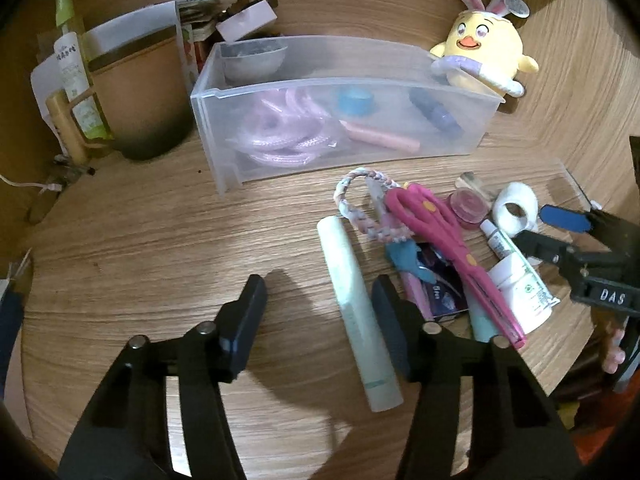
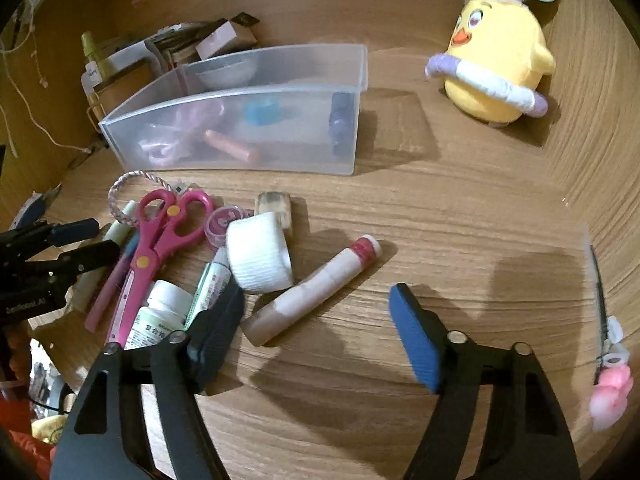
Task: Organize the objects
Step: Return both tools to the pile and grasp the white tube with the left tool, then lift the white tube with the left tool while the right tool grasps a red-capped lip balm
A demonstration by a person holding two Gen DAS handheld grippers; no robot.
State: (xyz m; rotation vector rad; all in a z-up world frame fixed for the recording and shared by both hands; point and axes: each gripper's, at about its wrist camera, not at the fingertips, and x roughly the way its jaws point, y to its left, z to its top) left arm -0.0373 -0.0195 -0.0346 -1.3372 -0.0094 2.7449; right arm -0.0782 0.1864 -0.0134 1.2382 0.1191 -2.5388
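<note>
A clear plastic bin (image 1: 460, 92) (image 2: 280, 92) stands on the wooden desk and holds a pink cord, a blue cap, a pink tube and a dark item. In front lies a pile: pink scissors (image 1: 440, 236) (image 2: 160, 232), a pale green tube (image 1: 356, 292), a white tape roll (image 2: 260, 256), a white bottle (image 2: 160, 316), a small pink jar (image 2: 220, 220) and a glue stick (image 2: 312, 292). My left gripper (image 1: 320, 296) is open above the desk, its right finger beside the green tube. My right gripper (image 2: 320, 308) is open over the glue stick and empty.
A yellow plush chick (image 1: 484, 52) (image 2: 500, 64) sits at the back right. A brown mug (image 1: 140, 104), bottles and boxes crowd the back left. A pink clip (image 2: 608, 392) lies at the right edge. The desk's back wall is close behind the bin.
</note>
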